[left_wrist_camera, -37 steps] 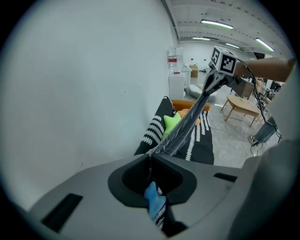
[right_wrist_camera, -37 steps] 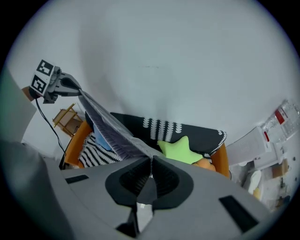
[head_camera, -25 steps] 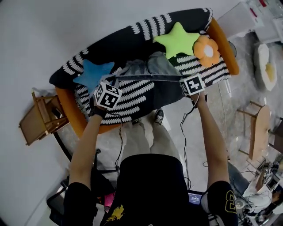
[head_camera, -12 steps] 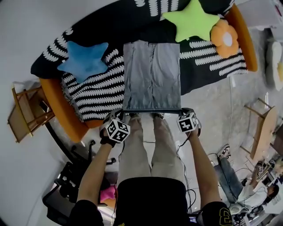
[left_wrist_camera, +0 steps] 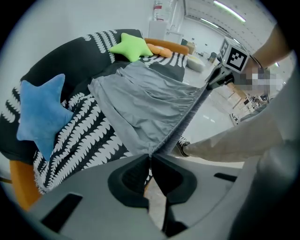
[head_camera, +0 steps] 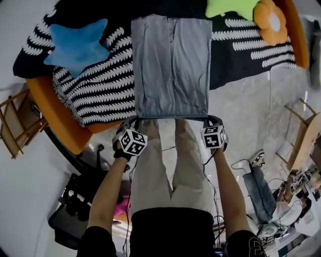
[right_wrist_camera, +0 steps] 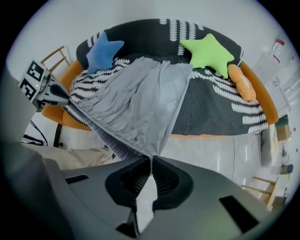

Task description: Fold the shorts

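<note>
Stretches the gray shorts (head_camera: 173, 65) by the waistband (head_camera: 173, 116) between 2 hand-held grippers at the near edge of a black sofa (head_camera: 95, 95) with white leaf-like stripes and an orange rim. Clamps the left gripper (head_camera: 138, 119) shut on the left end of the ribbed waistband, cloth pinched tight between its dark pads (left_wrist_camera: 127, 180). Clamps the right gripper (head_camera: 206, 119) shut on the right end in the same way, cloth fanning out from the closed pads (right_wrist_camera: 166, 180). Points both grippers steeply down, just off the sofa's near rim and above the floor. Spreads the shorts flat over the seat, 2 legs side by side, hems toward the far backrest, waistband pulled straight at the near side. Sets the garment between a blue star cushion (head_camera: 77, 45) on the left, clearly apart from it, and a green star cushion (head_camera: 228, 7) near its far right corner. Shows an orange flower cushion (head_camera: 273, 20) just right of the green star. Stands close against the sofa in pale trousers (head_camera: 165, 170), both bare forearms reaching forward to the grippers. Shows a wooden frame (head_camera: 17, 125) left of the sofa's end and another wooden piece (head_camera: 306, 135) on the pale floor at right, well apart from the shorts.
</note>
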The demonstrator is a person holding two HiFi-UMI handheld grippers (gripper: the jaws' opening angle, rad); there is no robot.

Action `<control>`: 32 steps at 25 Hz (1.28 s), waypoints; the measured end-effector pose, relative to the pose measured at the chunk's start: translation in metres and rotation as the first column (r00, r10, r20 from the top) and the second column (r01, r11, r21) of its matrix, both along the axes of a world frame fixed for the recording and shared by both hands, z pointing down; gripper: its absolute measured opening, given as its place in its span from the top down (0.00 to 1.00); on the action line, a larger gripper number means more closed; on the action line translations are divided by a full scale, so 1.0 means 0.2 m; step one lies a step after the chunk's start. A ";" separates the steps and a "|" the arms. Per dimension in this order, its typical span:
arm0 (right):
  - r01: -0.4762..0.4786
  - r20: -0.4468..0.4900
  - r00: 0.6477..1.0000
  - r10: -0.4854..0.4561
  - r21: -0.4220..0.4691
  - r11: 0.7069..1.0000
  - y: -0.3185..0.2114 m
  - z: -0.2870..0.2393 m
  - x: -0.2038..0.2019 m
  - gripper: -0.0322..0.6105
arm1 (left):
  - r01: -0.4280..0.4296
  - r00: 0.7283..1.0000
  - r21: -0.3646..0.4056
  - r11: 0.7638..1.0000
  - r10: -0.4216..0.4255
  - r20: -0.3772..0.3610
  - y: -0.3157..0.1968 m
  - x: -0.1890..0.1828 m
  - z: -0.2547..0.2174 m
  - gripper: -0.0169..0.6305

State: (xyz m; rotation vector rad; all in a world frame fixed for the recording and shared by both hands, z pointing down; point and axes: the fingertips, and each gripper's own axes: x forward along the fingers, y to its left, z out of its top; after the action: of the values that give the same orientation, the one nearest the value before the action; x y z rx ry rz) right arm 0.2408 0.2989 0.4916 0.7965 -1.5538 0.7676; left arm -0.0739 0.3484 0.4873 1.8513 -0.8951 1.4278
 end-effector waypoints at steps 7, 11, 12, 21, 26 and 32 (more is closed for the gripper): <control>0.043 -0.021 0.999 -0.041 0.109 0.993 -0.10 -0.10 0.02 0.90 | -0.065 0.997 0.088 0.994 0.061 0.043 -0.04 0.05 -0.08 0.93; 0.236 -0.058 0.972 -0.229 0.232 0.944 -0.29 -0.30 -0.07 0.90 | -0.153 0.988 0.209 0.966 0.142 0.069 -0.18 0.03 -0.28 0.93; 0.285 -0.068 0.958 -0.277 0.256 0.924 -0.35 -0.34 -0.10 0.90 | -0.167 0.985 0.238 0.957 0.154 0.073 -0.24 0.02 -0.32 0.93; 0.555 -0.104 0.823 -0.559 0.361 0.749 -0.72 -0.53 -0.47 0.90 | -0.252 0.966 0.303 0.919 0.255 0.030 -0.70 0.12 -0.48 0.93; 0.606 -0.067 0.775 -0.628 0.359 0.710 -0.74 -0.51 -0.72 0.90 | -0.267 0.960 0.280 0.922 0.280 -0.009 -0.74 0.14 -0.48 0.93; 0.636 -0.003 0.735 -0.678 0.352 0.687 -0.67 -0.48 -0.93 0.90 | -0.226 0.965 0.268 0.937 0.253 -0.072 -0.75 0.23 -0.45 0.93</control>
State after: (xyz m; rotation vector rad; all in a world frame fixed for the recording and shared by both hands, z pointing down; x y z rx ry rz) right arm 0.0544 0.1655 0.3963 0.3545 -1.9484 0.0091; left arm -0.0286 0.1976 0.3971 2.2757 -0.8584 1.3912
